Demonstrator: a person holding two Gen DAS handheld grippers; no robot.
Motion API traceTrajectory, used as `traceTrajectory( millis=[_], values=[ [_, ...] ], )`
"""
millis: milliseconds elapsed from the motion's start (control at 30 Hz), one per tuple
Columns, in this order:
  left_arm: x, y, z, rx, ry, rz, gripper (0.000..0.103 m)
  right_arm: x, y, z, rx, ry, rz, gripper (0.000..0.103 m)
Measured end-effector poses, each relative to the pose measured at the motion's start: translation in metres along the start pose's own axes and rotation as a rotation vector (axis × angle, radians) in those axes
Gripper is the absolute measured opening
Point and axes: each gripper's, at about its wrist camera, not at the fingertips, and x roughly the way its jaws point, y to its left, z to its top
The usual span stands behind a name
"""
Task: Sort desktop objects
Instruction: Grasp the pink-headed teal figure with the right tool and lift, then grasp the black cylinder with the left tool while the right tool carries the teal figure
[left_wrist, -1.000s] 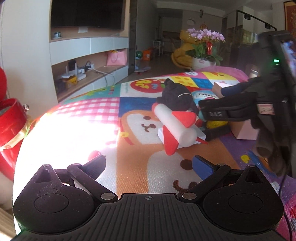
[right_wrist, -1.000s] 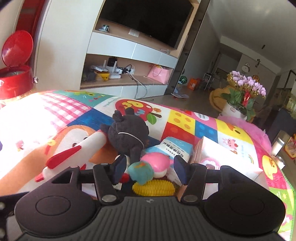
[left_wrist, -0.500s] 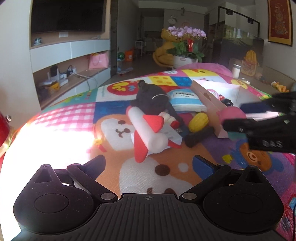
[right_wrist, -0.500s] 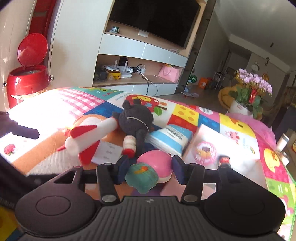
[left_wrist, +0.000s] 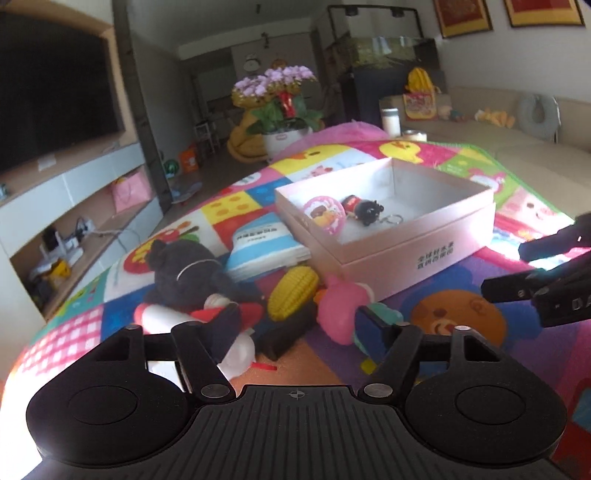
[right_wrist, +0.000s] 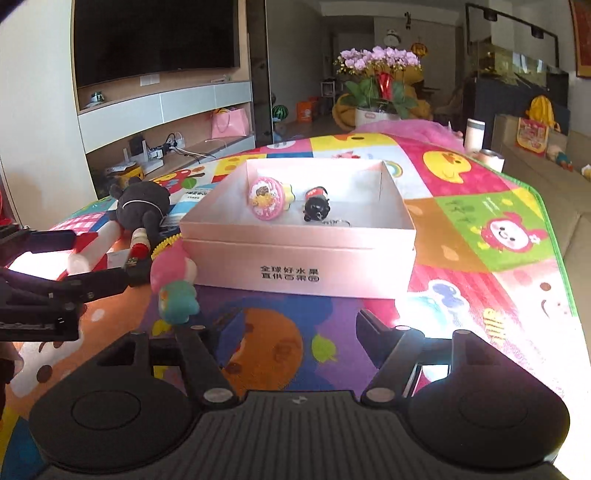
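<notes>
From the right wrist we see our right gripper (right_wrist: 291, 325) opening over bare patterned mat (right_wrist: 480, 206) with nothing between its jaws, and the glossy pink-and-teal squishy toy (right_wrist: 173, 284) lying loose just left of it, against the matte pink cardboard box (right_wrist: 295, 254). Only the left wrist shows the ribbed yellow corn toy (left_wrist: 291, 297) and the striped tissue pack (left_wrist: 264, 247) behind it. There our left gripper (left_wrist: 291, 325) is closing, its pads gripping nothing, beside the fuzzy black plush (left_wrist: 188, 273).
</notes>
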Motion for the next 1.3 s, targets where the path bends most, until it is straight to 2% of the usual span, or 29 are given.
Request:
traceTrajectory(
  millis=[67, 167, 233, 300, 433, 533, 633, 767, 800, 833, 933, 1033, 1133, 1233, 1300],
  values=[
    [0.012, -0.005, 0.001, 0.078, -0.001, 0.023, 0.074, -0.002, 0.0, -0.002, -0.016, -0.004, 0.025, 0.067],
    [0.022, -0.001, 0.001, 0.131, 0.013, -0.008, 0.078, -0.003, 0.003, 0.003, -0.033, -0.017, 0.077, 0.063],
    [0.021, 0.006, -0.002, 0.15, 0.025, 0.028, 0.083, -0.002, 0.004, 0.01, -0.01, -0.009, 0.122, 0.054],
    [0.019, 0.019, -0.008, 0.154, 0.042, 0.107, 0.085, -0.001, 0.007, 0.015, 0.009, -0.004, 0.16, 0.053],
    [0.014, 0.051, -0.024, 0.09, 0.102, 0.22, 0.092, 0.003, 0.031, 0.02, -0.076, -0.021, 0.184, 0.053],
    [0.008, 0.077, -0.033, 0.034, 0.142, 0.325, 0.094, 0.016, 0.059, 0.023, -0.166, -0.03, 0.214, 0.057],
    [-0.005, 0.097, -0.039, -0.028, 0.154, 0.367, 0.094, 0.037, 0.081, 0.026, -0.214, -0.015, 0.221, 0.062],
    [-0.031, 0.104, -0.034, -0.099, 0.097, 0.289, 0.095, 0.065, 0.102, 0.024, -0.273, 0.006, 0.188, 0.06],
    [-0.039, 0.102, -0.031, -0.113, 0.074, 0.256, 0.093, 0.07, 0.102, 0.023, -0.26, 0.017, 0.189, 0.053],
    [-0.043, 0.097, -0.026, -0.113, 0.055, 0.218, 0.09, 0.073, 0.099, 0.024, -0.235, 0.038, 0.19, 0.034],
    [-0.041, 0.075, -0.015, -0.064, 0.027, 0.102, 0.079, 0.063, 0.079, 0.025, -0.131, 0.066, 0.23, 0.032],
    [-0.021, 0.048, -0.008, 0.003, 0.032, -0.006, 0.071, 0.038, 0.058, 0.021, -0.087, 0.048, 0.213, 0.032],
    [0.011, 0.028, -0.006, 0.066, 0.064, -0.047, 0.059, 0.018, 0.027, 0.016, -0.012, 0.066, 0.186, 0.032],
    [0.041, 0.022, -0.004, 0.054, 0.109, -0.077, 0.047, 0.007, 0.0, 0.005, 0.047, 0.081, 0.142, 0.034],
    [0.054, 0.022, -0.003, 0.039, 0.12, -0.091, 0.046, 0.004, -0.017, -0.002, 0.099, 0.076, 0.116, 0.038]
  ],
)
